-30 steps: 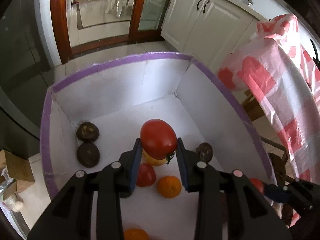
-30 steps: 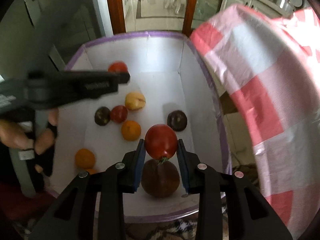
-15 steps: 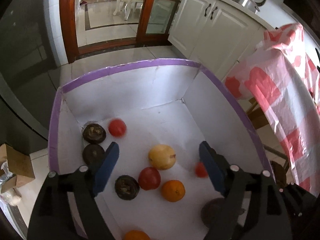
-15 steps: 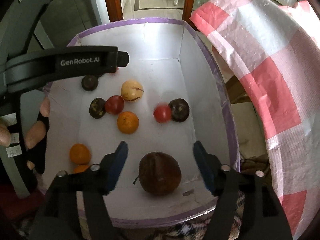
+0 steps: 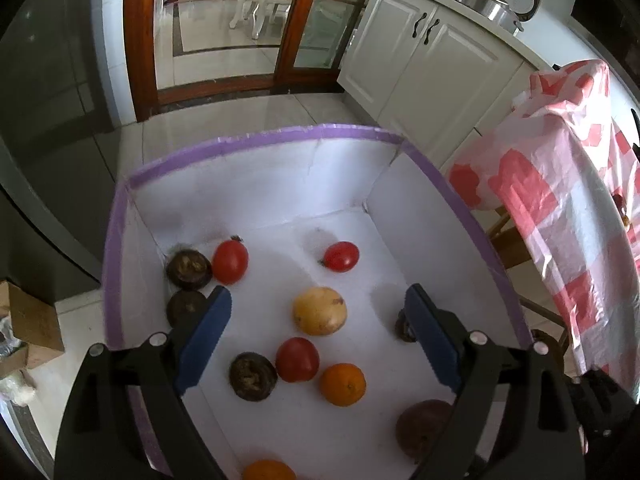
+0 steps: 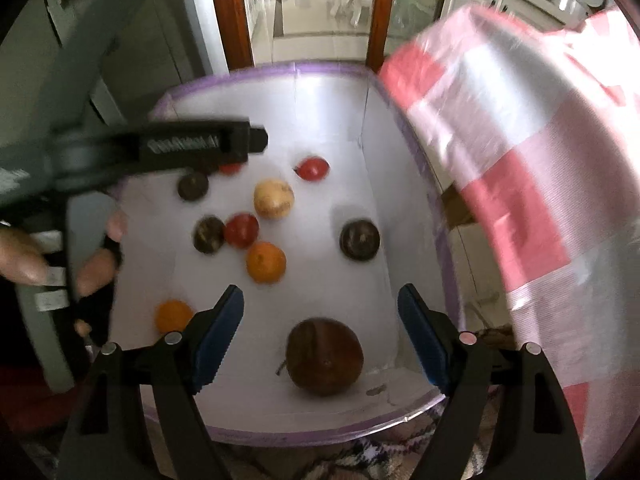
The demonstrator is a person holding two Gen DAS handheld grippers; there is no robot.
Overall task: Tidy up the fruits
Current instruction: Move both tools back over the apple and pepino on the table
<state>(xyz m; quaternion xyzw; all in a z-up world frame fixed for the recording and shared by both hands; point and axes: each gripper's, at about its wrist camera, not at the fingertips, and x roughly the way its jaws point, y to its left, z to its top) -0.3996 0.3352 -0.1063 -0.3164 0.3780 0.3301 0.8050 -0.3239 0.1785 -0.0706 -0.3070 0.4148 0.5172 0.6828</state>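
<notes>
A white box with a purple rim (image 5: 256,140) (image 6: 264,70) holds several fruits. In the left wrist view I see two red tomatoes at the back (image 5: 230,261) (image 5: 341,256), a yellow fruit (image 5: 319,310), a third tomato (image 5: 297,359), an orange (image 5: 343,384) and dark brown fruits (image 5: 253,376). My left gripper (image 5: 318,330) is open and empty above the box. My right gripper (image 6: 320,332) is open and empty above a large dark fruit (image 6: 325,356). The left gripper also shows in the right wrist view (image 6: 192,150), held by a hand.
A red and white checked cloth (image 5: 560,208) (image 6: 520,168) hangs close to the box's right side. White cabinets (image 5: 420,52) and a wooden door frame (image 5: 140,40) stand behind. Cardboard boxes (image 5: 28,320) lie on the floor at left.
Both grippers opened and let go of their tomatoes, which dropped and rolled to the back of the box. Both grippers have since risen and pulled back.
</notes>
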